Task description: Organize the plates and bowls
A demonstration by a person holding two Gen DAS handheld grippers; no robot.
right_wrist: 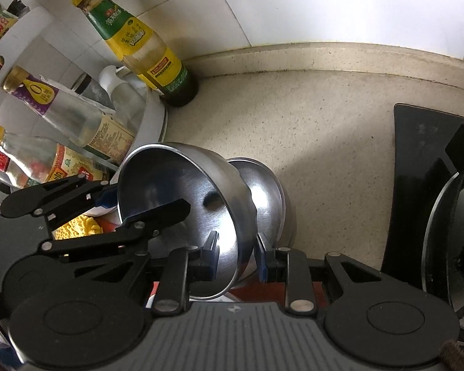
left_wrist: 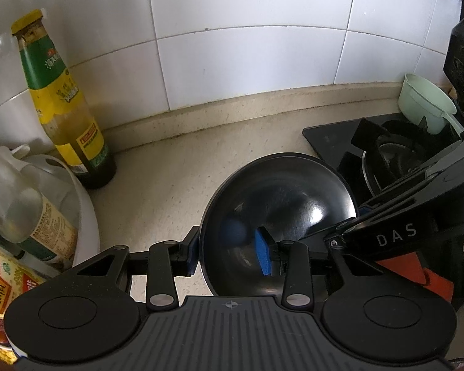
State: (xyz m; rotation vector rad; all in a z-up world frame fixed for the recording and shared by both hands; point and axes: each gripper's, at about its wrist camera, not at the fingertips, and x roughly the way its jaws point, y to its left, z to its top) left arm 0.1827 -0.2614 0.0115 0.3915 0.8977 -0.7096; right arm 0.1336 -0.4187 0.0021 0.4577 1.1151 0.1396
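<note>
A steel bowl (left_wrist: 278,204) (right_wrist: 182,204) is tilted on its side above the counter. My left gripper (left_wrist: 229,250) straddles its left rim, one blue pad outside and one inside, jaws wide. My right gripper (right_wrist: 236,259) straddles the bowl's opposite rim, one finger inside and one outside, with a gap at the pads. A second steel bowl (right_wrist: 263,198) sits on the counter just behind the first. The left gripper also shows in the right wrist view (right_wrist: 108,204) at the bowl's left rim.
A yellow-green sauce bottle (left_wrist: 65,108) (right_wrist: 145,49) stands by the tiled wall. A white rack of condiment bottles (right_wrist: 62,117) is at left. A black gas stove (right_wrist: 433,191) (left_wrist: 371,151) is at right, with a pale green cup (left_wrist: 423,105) behind it.
</note>
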